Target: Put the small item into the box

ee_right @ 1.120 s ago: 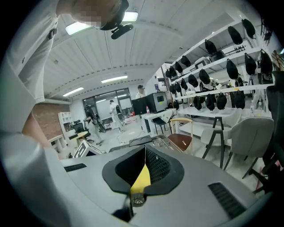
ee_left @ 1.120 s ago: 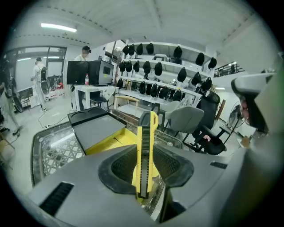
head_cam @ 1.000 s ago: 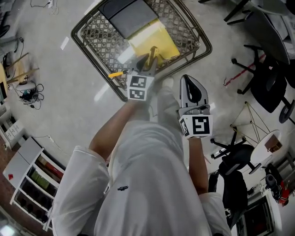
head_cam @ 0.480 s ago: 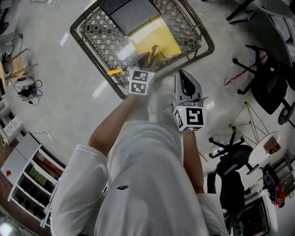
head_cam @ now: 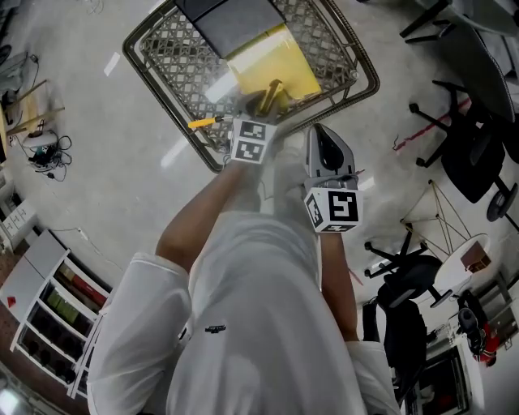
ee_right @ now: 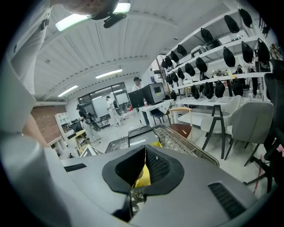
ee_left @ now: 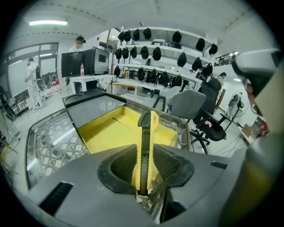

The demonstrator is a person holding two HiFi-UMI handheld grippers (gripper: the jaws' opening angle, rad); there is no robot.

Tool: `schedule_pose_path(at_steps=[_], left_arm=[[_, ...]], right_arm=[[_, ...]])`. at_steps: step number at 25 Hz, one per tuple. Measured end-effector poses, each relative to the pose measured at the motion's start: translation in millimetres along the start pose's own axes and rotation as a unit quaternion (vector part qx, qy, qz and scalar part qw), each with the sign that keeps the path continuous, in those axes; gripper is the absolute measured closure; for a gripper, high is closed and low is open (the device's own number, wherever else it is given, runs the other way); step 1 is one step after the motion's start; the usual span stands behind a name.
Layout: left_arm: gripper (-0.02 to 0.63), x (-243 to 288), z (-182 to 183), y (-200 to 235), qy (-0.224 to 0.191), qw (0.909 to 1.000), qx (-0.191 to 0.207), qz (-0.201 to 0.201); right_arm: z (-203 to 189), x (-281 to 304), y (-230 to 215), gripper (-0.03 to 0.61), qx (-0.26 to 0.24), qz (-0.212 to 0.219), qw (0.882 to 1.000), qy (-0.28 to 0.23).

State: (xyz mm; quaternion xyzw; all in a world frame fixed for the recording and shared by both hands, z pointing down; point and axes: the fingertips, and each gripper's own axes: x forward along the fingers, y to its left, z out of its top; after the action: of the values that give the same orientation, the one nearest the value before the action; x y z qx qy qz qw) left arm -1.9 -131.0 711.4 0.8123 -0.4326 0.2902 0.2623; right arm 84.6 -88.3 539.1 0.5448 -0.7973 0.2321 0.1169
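A slim yellow-and-black small item (head_cam: 271,94) (ee_left: 148,128) stands upright between the jaws of my left gripper (head_cam: 267,100) (ee_left: 145,154), which is shut on it. It hangs over the near edge of the open yellow box (head_cam: 272,65) (ee_left: 108,133). The box has a grey lid (head_cam: 235,20) (ee_left: 95,108) folded back and lies in a wire basket (head_cam: 162,89) (ee_left: 49,142) on the floor. My right gripper (head_cam: 318,134) (ee_right: 144,153) is shut with nothing in it, just outside the basket's near rim, to the right of the left one.
A yellow-handled tool (head_cam: 203,123) lies at the basket's near-left rim. Black office chairs (head_cam: 474,150) stand to the right and a low shelf unit (head_cam: 49,300) at lower left. Cables (head_cam: 40,150) lie on the floor at left. People (ee_left: 32,77) stand by tables far off.
My left gripper has carried the item a little forward over the box's edge. My right gripper moved up and left toward the basket, then held still.
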Motion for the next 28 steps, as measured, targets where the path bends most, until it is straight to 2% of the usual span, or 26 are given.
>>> schedule_pose_path(at_steps=[6,12,17,18,21,25,28], left_arm=[[0.499,-2,-2,-4,0.005,0.9995,0.031,-0.003],[0.500,-13,0,0,-0.009,0.9998,0.020,0.003],[0.546,-27,12,-3,-0.021,0.9997,0.014,-0.003],[0.573,-31,14,-4,-0.023,0.9996,0.015,-0.005],[0.597,-43,21,-7,-0.030,0.9991,0.028,-0.012],[0.611,-67,35,-3,-0.033,0.9994,0.002,-0.009],[0.611,-93,56,-2,-0.050,0.9984,-0.024,-0.008]], right_arm=[[2,-3,-3,0.578,0.010,-0.004,1.000,-0.004],[3,-5,0,0.578,0.011,-0.006,1.000,-0.007],[8,-8,1,0.578,0.004,-0.006,1.000,-0.010],[9,-9,1,0.578,0.002,-0.006,1.000,-0.011],[13,-14,2,0.578,-0.003,-0.008,1.000,-0.012],[24,-20,6,0.578,-0.015,-0.011,1.000,-0.014],[35,-25,8,0.578,-0.025,-0.011,0.999,-0.019]])
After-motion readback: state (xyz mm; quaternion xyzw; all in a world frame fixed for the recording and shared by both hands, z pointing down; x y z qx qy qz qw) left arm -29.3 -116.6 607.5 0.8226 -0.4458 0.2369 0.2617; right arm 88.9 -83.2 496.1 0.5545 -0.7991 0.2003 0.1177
